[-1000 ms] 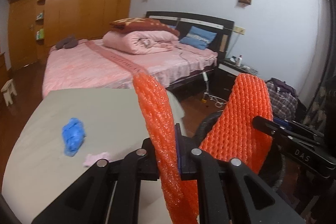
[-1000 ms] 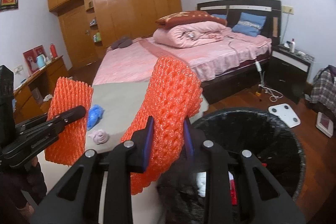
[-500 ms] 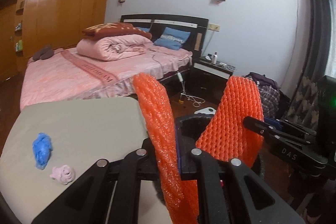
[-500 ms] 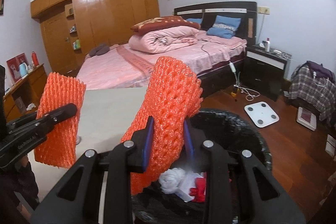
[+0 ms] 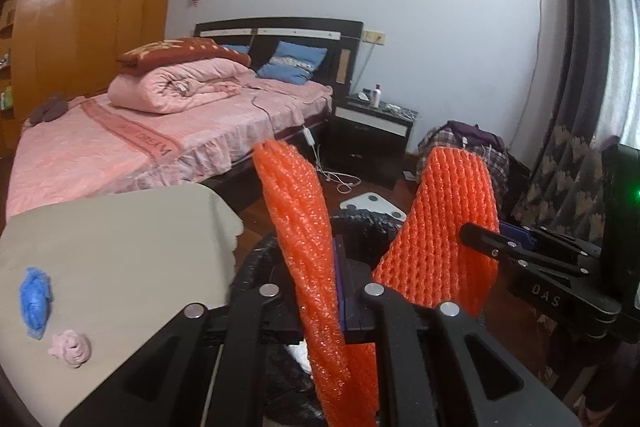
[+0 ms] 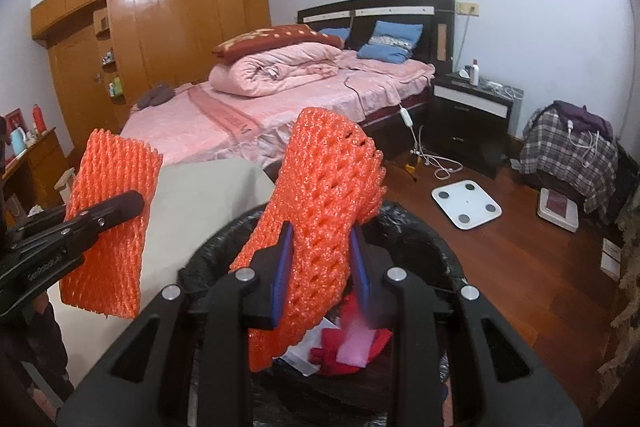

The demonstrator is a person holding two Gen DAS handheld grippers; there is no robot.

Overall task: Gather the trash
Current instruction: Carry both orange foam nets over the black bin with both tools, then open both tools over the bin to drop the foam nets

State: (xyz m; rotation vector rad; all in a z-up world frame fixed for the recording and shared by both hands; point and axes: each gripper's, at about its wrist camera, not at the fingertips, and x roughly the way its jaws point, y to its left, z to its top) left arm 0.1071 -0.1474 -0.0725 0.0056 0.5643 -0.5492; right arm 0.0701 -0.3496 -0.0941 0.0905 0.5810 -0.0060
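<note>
on beige table (image 5: 120,239): blue wad (image 5: 35,291) | pink wad (image 5: 72,347) | bed (image 5: 132,147) behind

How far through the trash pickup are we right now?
Done: some trash already lies in the bin. In hand: the left tool and right tool each grip an orange foam net, both nearing the bin. Left: drop both nets, then fetch the blue wad and pink wad from the table.
</note>
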